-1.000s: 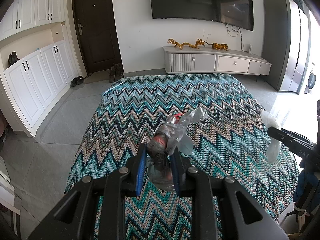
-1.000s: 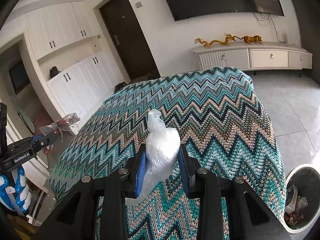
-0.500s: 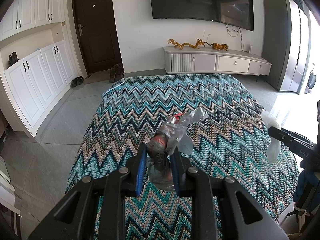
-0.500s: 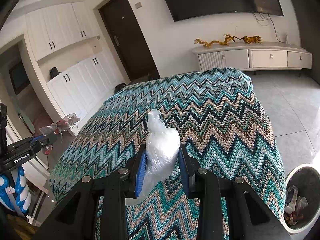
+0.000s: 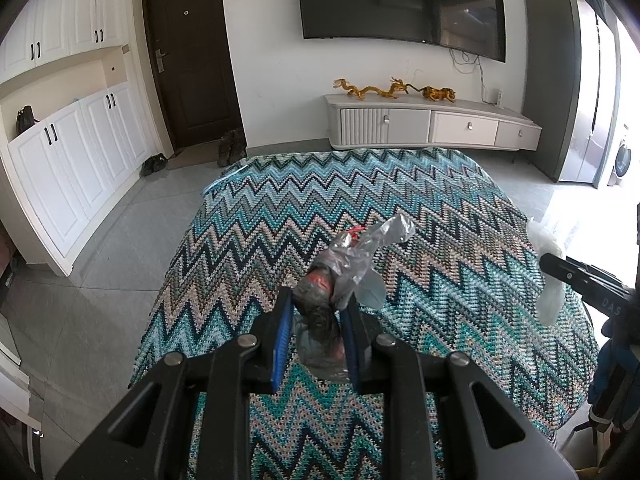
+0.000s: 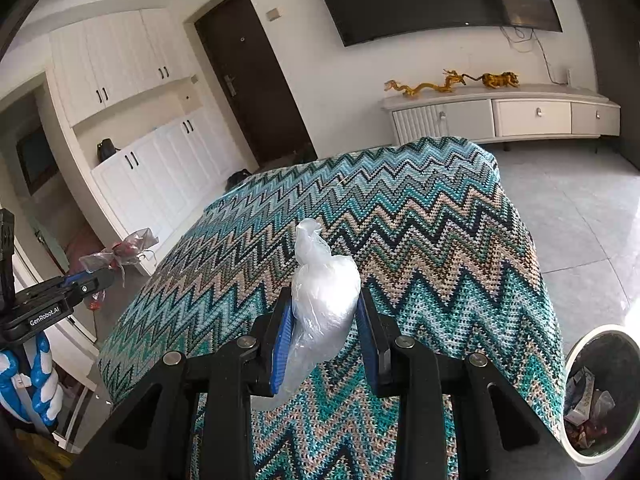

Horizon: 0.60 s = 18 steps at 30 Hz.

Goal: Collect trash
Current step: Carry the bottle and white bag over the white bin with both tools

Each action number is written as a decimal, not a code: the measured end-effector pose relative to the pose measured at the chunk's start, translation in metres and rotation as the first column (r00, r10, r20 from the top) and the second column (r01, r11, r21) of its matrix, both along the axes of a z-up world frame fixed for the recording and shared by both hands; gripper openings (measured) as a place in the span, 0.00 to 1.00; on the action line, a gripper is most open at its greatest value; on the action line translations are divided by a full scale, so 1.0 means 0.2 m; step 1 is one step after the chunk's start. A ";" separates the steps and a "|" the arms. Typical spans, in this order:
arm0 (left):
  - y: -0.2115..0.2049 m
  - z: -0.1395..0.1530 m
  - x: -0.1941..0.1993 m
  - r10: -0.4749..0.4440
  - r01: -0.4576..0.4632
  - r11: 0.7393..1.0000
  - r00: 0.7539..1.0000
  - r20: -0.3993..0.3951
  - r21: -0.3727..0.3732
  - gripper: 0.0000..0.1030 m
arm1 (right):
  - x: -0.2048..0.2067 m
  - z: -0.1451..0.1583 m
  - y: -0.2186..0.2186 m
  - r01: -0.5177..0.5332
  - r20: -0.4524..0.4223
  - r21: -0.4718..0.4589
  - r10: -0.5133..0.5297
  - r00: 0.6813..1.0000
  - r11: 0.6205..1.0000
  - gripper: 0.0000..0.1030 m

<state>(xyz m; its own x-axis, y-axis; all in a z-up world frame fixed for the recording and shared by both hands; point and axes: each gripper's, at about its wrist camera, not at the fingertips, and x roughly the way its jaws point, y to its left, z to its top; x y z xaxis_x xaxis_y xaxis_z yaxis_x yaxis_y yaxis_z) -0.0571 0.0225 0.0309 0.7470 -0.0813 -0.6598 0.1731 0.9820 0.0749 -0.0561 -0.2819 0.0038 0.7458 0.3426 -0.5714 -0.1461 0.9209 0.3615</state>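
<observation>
My left gripper [image 5: 316, 300] is shut on a crumpled clear plastic wrapper with red and dark bits [image 5: 344, 264] and holds it above the zigzag-patterned cloth [image 5: 280, 220]. My right gripper [image 6: 324, 300] is shut on a white plastic bag [image 6: 324, 292], held above the same cloth [image 6: 420, 220]. Each gripper shows in the other's view: the right with the white bag [image 5: 550, 276] at the right edge, the left with the clear wrapper [image 6: 124, 246] at the left edge. A round trash bin [image 6: 600, 384] with litter in it stands on the floor at the lower right of the right wrist view.
The cloth covers a table that drops off to tiled floor [image 5: 100, 260] on both sides. White cabinets [image 5: 72, 152] line the left wall. A low TV console [image 5: 428, 124] with golden figurines and a dark door [image 5: 192, 68] stand at the far wall.
</observation>
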 end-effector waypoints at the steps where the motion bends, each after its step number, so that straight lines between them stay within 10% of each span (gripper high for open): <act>1: 0.00 0.00 0.00 -0.002 0.002 1.000 1.000 0.000 0.002 0.22 | 0.00 0.00 -0.01 0.003 0.001 0.000 -0.003 1.000 1.000 0.30; 18: -0.29 0.06 0.05 -0.183 0.179 0.981 0.982 0.045 0.078 0.21 | -0.22 0.11 -0.27 0.169 0.065 -0.015 -0.167 0.984 0.986 0.30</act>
